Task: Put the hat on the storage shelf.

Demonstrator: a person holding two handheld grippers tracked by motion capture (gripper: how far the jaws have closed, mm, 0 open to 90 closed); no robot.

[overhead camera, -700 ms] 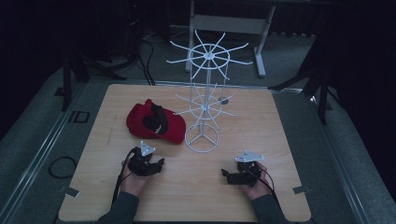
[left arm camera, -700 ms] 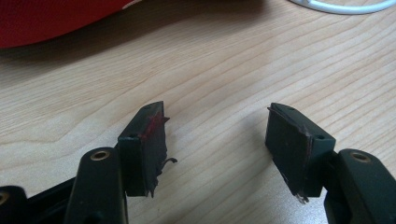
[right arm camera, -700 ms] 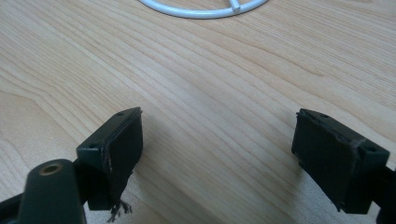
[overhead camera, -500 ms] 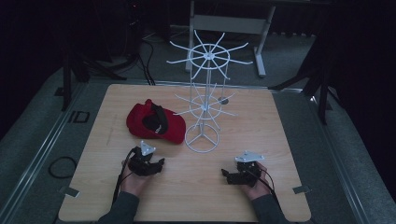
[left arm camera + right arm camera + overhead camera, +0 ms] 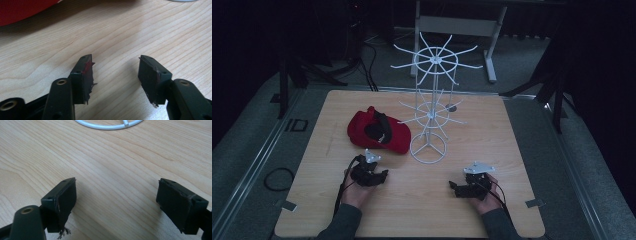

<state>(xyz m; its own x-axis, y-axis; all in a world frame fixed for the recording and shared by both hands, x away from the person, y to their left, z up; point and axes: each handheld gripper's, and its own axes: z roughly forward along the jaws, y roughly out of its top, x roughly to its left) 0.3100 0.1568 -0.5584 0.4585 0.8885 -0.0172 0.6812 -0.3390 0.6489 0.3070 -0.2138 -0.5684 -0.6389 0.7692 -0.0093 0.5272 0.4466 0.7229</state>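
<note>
A red cap [image 5: 377, 131] with a black strap lies upside down on the wooden table [image 5: 492, 130], left of a white wire rack [image 5: 432, 107] with spoked arms and a ring base. My left gripper [image 5: 381, 176] rests low on the table just in front of the cap, jaws open and empty; in the left gripper view [image 5: 115, 72] the cap's red cloth [image 5: 22, 10] fills the top left corner. My right gripper [image 5: 454, 188] sits at the front right, open and empty. In the right gripper view [image 5: 116, 200] the rack's ring base [image 5: 110, 124] shows at the top.
The table's front edge runs just behind both hands. A grey metal stand [image 5: 457, 25] is on the floor beyond the table. Cables [image 5: 277, 177] lie on the grey floor at the left. Bare wood spans the table's right half.
</note>
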